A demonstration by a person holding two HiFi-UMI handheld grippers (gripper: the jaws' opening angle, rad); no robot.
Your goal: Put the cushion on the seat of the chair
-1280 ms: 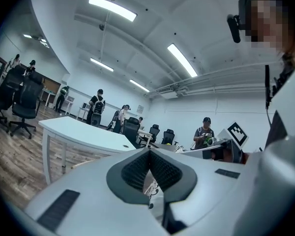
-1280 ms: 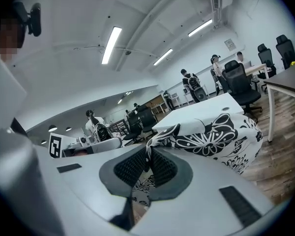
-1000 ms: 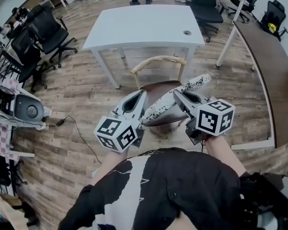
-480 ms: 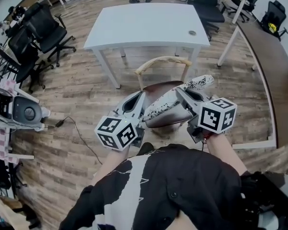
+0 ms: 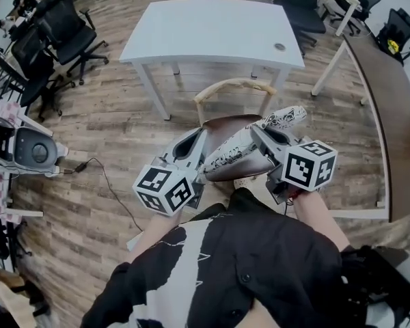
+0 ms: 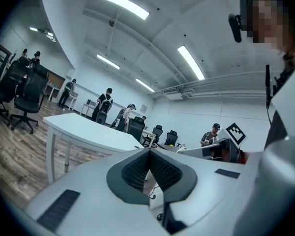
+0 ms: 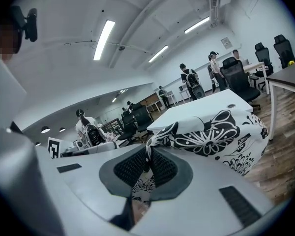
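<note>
Item: cushion [image 5: 236, 157], white cloth with black floral print, held in the air between two hand-held grippers, slanting across the front edge of the seat [image 5: 222, 123], its right end farther and higher, toward the seat's back right corner. Whether it touches the seat cannot be told. Support: chair [image 5: 230, 85], dark brown seat, curved pale wooden backrest, standing on the wood-plank floor [image 5: 109, 128] just before the near edge of a white table [image 5: 212, 29]. Left gripper [image 5: 199, 138]: points ahead toward the chair, roughly level, marker cube nearest the person, bare forearm [image 5: 154, 227] drawn in close to the body; jaws meet the cushion's left edge. In the left gripper view the left gripper [image 6: 149, 168] has its jaws closed pad to pad, with a strip of the printed cloth [image 6: 155, 191] showing just under them. Right gripper [image 5: 260, 132]: angled inward and slightly downward, forearm [image 5: 316, 214] extended from the right; jaws at the cushion's right side. In the right gripper view the right gripper [image 7: 149, 163] has its jaws clamped on a gathered corner of the cushion [image 7: 221, 136], the rest billowing out to the right. Surroundings: black office chairs [image 5: 61, 36] off the table's far left corner.
</note>
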